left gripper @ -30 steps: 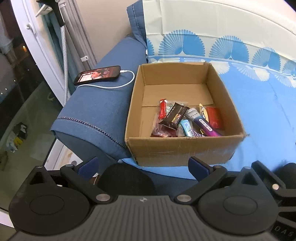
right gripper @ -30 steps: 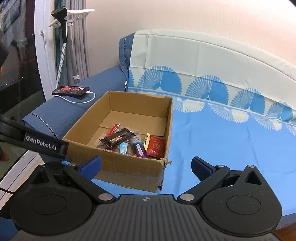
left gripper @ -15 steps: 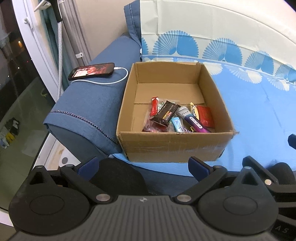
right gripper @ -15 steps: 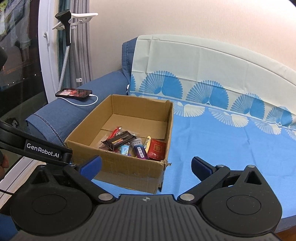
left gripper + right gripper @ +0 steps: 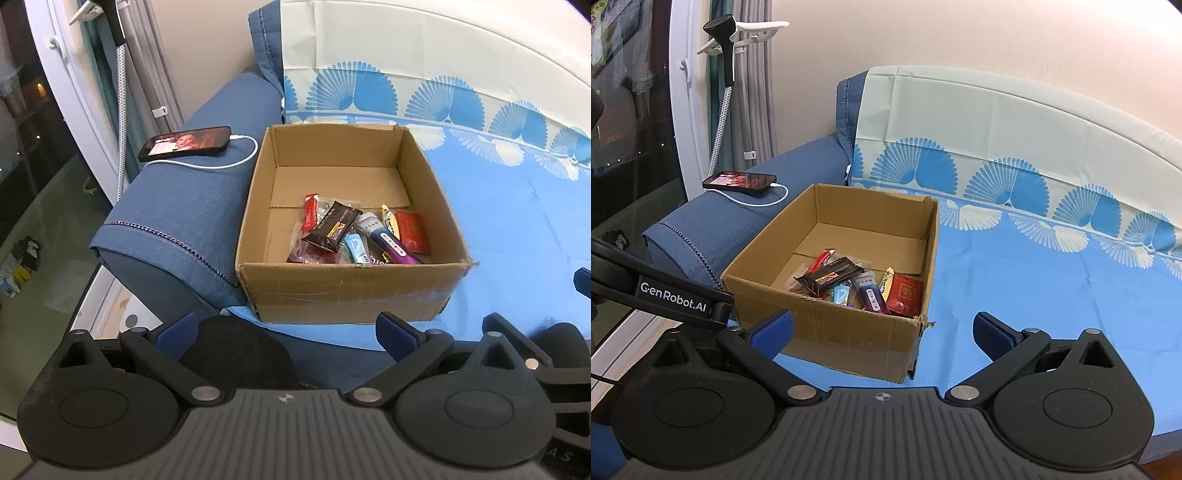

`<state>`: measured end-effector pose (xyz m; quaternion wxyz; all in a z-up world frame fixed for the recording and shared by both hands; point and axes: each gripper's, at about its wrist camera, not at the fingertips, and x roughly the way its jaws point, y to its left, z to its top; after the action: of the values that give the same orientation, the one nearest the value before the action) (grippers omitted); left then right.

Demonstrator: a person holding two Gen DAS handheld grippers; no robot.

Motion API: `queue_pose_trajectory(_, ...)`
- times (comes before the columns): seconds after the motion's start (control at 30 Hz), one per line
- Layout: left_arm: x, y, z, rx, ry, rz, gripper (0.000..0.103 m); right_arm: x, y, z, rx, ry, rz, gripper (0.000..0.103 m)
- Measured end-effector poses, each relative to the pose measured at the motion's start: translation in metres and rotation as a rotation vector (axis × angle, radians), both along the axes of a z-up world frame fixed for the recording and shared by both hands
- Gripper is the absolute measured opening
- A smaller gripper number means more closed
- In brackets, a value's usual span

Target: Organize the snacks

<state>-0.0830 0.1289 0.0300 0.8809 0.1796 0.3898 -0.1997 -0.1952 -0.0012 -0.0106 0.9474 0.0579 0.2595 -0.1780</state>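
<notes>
An open cardboard box (image 5: pixel 343 291) stands on the blue sofa cover, also in the right wrist view (image 5: pixel 846 339). Several snack packets lie at its near end: a black bar (image 5: pixel 332 225), a red stick (image 5: pixel 310 216), a purple packet (image 5: pixel 391 245) and a red flat pack (image 5: pixel 412 230); they also show in the right wrist view (image 5: pixel 831 275). My left gripper (image 5: pixel 286 328) is open and empty, in front of the box. My right gripper (image 5: pixel 882 332) is open and empty, near the box's front right corner.
A phone (image 5: pixel 186 142) on a white charging cable lies on the sofa's blue armrest (image 5: pixel 184 210), left of the box. A glass door and a steamer pole (image 5: pixel 724 88) stand at the left. The blue patterned cover (image 5: pixel 1052 280) stretches right of the box.
Both grippers have drawn back and risen a little from the box. Both stay open and empty. The box and the snacks have not moved.
</notes>
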Motion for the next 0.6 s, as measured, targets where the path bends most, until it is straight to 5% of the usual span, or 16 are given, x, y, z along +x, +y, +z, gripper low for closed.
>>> queue_pose_trajectory(0.6,-0.0026,-0.0017,0.0011,0.010,0.005,-0.004,0.103,-0.0029,0.0027,0.0011,-0.009,-0.009,0.004,0.103)
